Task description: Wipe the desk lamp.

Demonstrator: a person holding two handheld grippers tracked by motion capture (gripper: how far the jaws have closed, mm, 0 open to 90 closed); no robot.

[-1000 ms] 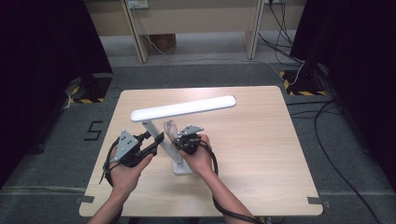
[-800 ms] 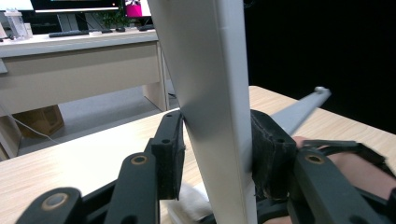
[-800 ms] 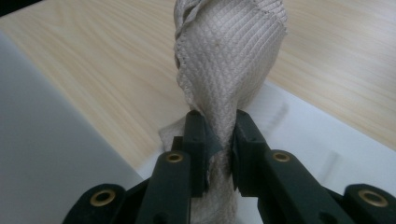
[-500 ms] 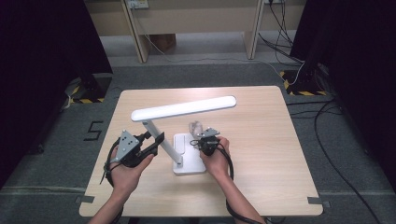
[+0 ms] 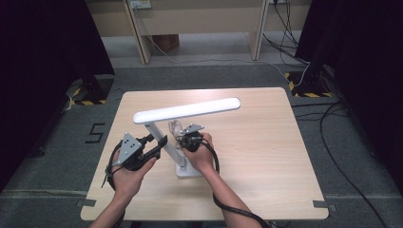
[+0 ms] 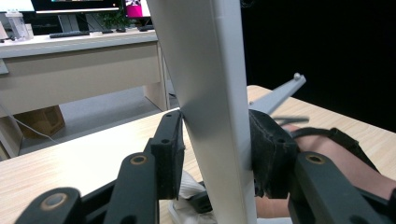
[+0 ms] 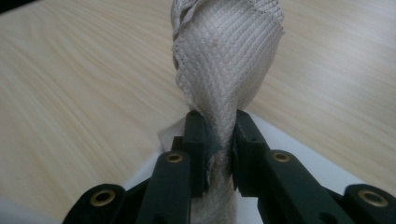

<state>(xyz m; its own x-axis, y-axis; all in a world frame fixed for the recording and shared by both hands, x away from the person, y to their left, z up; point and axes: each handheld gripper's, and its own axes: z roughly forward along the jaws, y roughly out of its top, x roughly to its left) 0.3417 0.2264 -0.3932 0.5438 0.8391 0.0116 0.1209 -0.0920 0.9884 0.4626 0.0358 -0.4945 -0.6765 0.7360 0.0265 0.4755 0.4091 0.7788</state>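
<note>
A white desk lamp stands on the wooden table (image 5: 266, 156), with a long bar head (image 5: 187, 110), a slanted stem (image 5: 157, 135) and a flat base (image 5: 190, 172). My left gripper (image 5: 160, 144) is shut on the stem; in the left gripper view both pads press the white stem (image 6: 210, 93) from either side, around the left gripper (image 6: 215, 147). My right gripper (image 5: 182, 137) is over the base just right of the stem. In the right gripper view the right gripper (image 7: 218, 133) is shut on a bunched beige cloth (image 7: 229, 56) that hangs above the white base (image 7: 303, 156).
Light wooden desks (image 5: 199, 19) stand behind the table across a grey floor, with cables (image 5: 304, 52) at the back right. The table's right half (image 5: 275, 142) is bare wood. The right hand (image 6: 336, 158) lies close behind the stem in the left gripper view.
My right gripper with the cloth swung right over the base, then came back left beside the stem. The left gripper stayed clamped on the stem.
</note>
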